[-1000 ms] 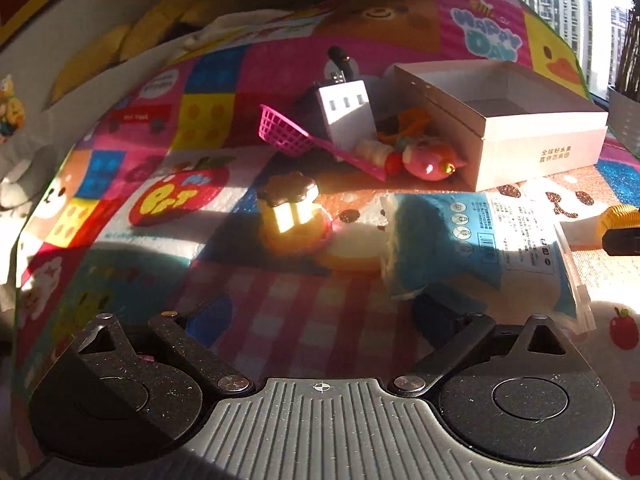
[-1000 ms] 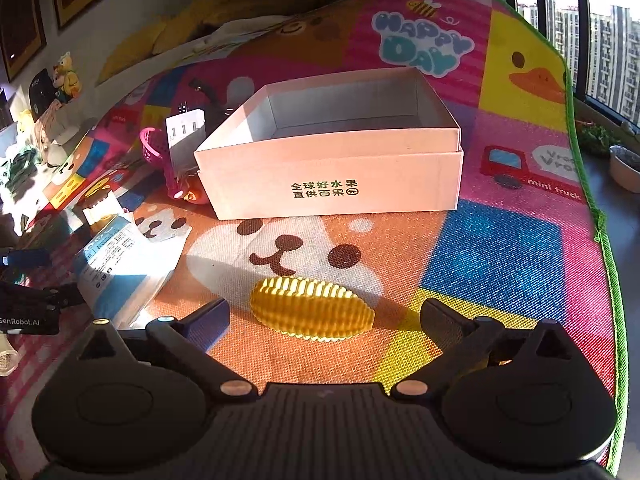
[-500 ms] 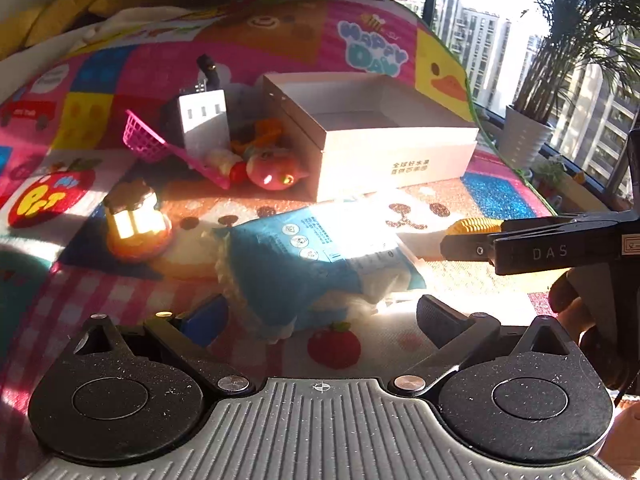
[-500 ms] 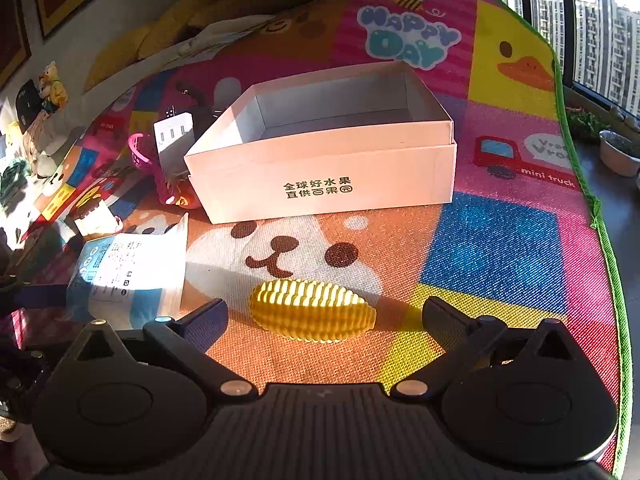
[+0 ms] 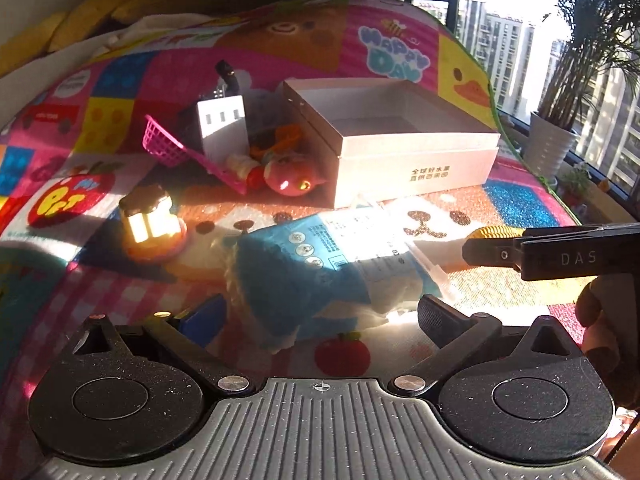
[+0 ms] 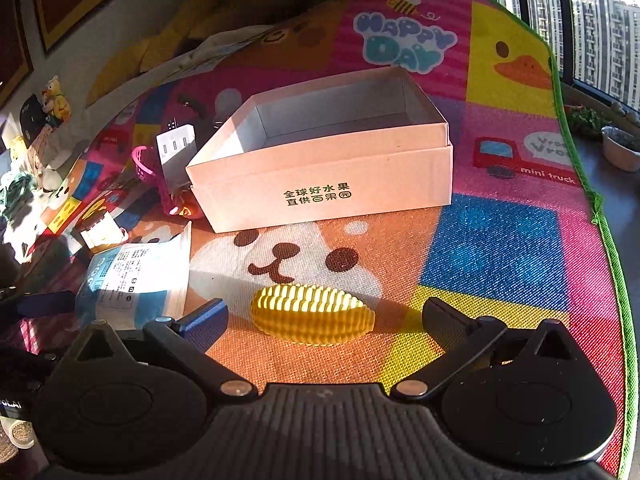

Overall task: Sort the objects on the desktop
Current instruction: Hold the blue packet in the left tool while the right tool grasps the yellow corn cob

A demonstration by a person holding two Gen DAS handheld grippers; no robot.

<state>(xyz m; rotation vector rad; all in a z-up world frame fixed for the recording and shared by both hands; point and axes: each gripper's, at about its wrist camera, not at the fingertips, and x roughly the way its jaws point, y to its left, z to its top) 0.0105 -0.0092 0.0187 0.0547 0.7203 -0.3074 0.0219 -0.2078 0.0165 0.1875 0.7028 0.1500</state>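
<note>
Both grippers have crept forward over the mat: left gripper now straddles the blue pouch, right gripper the yellow comb, each with jaws wide open and holding nothing. Both items lie in front of the empty box, the pouch to its left side. Lower squarely, close across the comb's ribbed, oval body; the crinkled, glossy pouch may slip, so pinch its bulk.
</note>
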